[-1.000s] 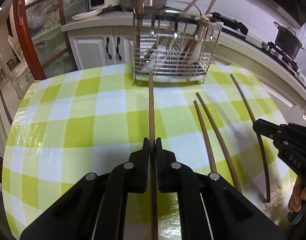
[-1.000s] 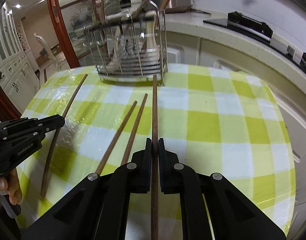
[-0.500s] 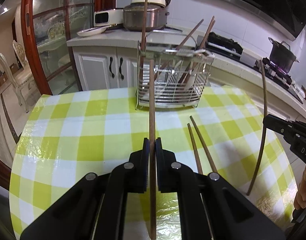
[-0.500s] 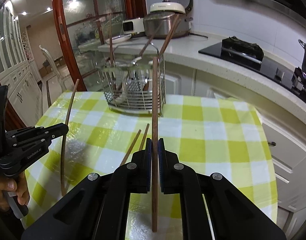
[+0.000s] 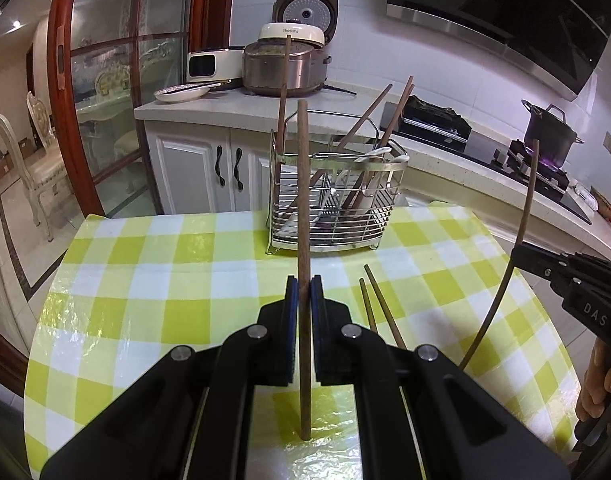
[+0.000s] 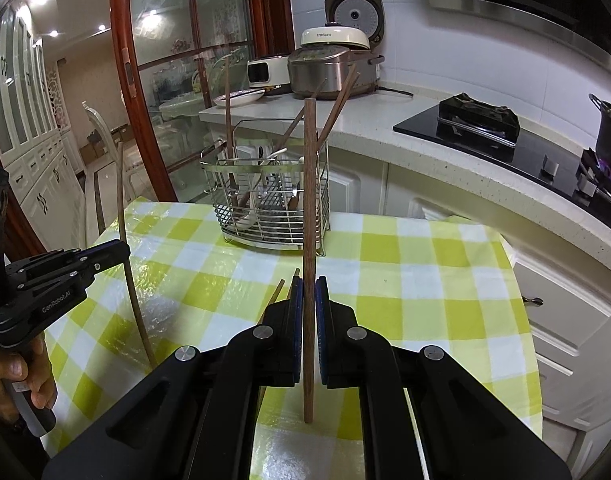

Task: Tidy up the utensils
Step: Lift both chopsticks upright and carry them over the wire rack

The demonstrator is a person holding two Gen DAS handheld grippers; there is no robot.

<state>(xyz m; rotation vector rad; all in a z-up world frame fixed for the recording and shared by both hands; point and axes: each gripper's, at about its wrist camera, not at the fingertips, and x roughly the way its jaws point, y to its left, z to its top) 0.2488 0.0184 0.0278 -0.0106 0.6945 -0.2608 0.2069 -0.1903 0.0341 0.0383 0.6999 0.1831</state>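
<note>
Each gripper holds one brown wooden chopstick upright above the checked table. My left gripper is shut on a chopstick; from the right wrist view that gripper shows at the left with its chopstick. My right gripper is shut on a second chopstick, also visible at the right of the left wrist view as a chopstick in the gripper. A wire utensil basket stands at the table's far edge, holding chopsticks and white spoons. Two loose chopsticks lie on the cloth between the grippers.
The table has a yellow-green and white checked cloth. Behind it runs a white counter with rice cookers, a plate and a stove with a pot. A chair stands at the left by glass doors.
Both grippers have risen and tipped up, lifting their chopsticks off the cloth to stand upright. The basket now sits farther and lower in both views.
</note>
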